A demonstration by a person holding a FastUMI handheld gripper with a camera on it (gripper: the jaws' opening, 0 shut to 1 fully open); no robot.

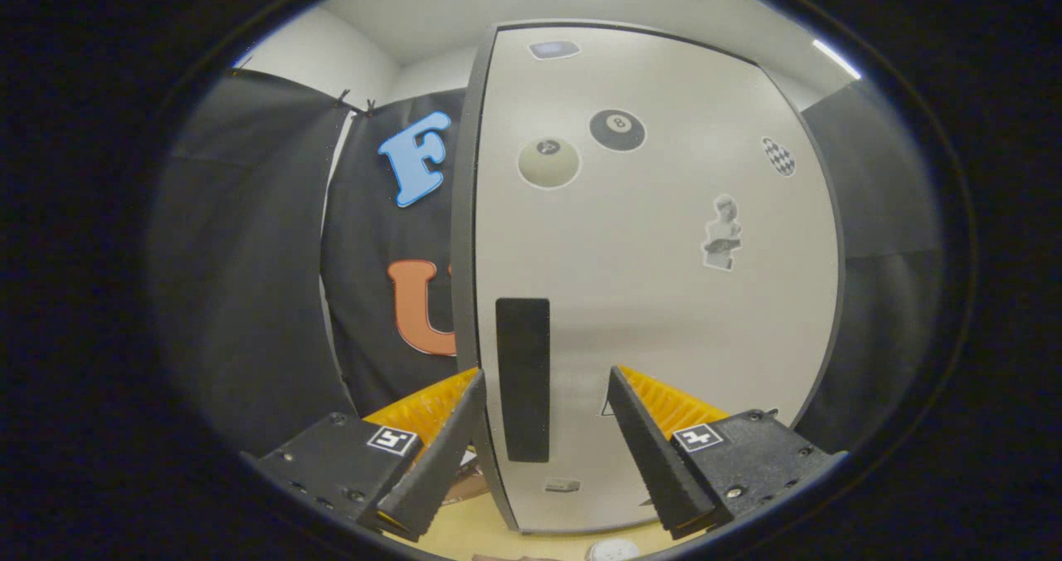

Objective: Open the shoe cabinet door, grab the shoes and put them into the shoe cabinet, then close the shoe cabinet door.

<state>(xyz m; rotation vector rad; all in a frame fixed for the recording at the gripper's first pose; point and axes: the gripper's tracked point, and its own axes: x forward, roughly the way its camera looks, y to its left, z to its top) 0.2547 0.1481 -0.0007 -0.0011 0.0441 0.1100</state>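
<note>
The shoe cabinet door point(664, 295) is a pale panel with several stickers on it, and it stands upright straight ahead of me. A dark frame edge point(463, 212) runs down its left side. A black rectangular handle point(523, 378) sits low on the door near that edge. My gripper point(545, 373) is open. The handle and the door's left edge lie between the two fingers, and neither finger presses on them. I cannot tell whether the door is fully shut or slightly ajar. A small white rounded thing point(614, 550) peeks out below the fingers.
Black booth cloth point(249, 279) hangs to the left of the cabinet and again to its right. A pale wooden surface point(473, 532) lies under the fingers, with a brownish object point(466, 486) by the left finger.
</note>
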